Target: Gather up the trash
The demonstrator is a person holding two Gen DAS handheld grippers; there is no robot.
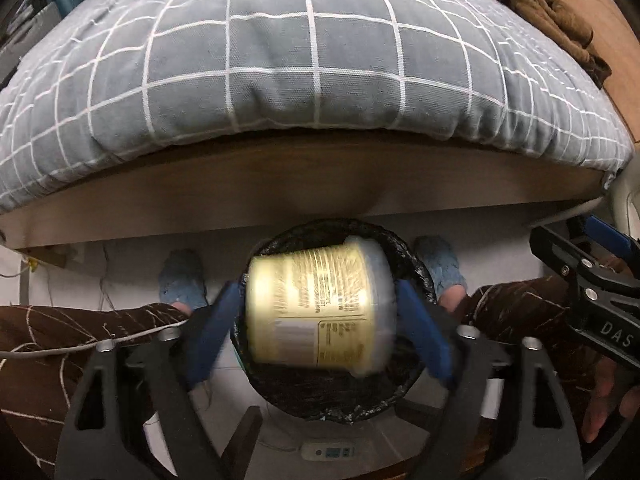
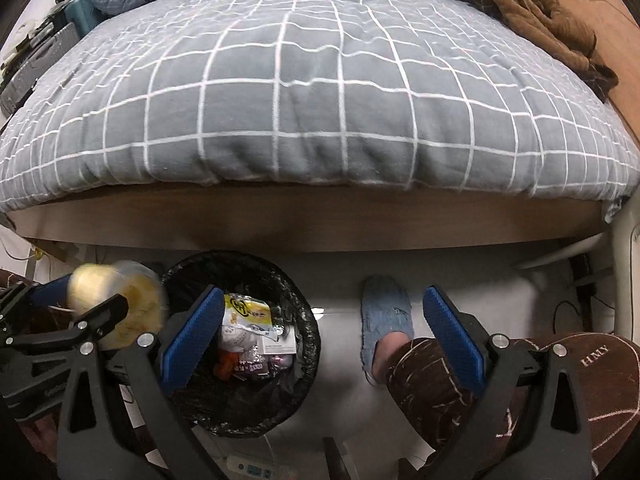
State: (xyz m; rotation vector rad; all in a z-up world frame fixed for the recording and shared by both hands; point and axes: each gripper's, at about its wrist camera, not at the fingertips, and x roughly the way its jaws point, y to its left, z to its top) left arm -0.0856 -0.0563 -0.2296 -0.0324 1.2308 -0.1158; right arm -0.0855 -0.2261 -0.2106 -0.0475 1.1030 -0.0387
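Bedside floor below me: my left gripper hangs over the lined bin, jaws apart, yellow tub blurred between them so it drops in; my right gripper gapes empty.

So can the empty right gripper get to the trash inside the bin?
Probably yes. The right gripper is open and holds nothing, and the bin sits just beside it with its top open, the wrappers uncovered. The yellow cup sits off to the side.
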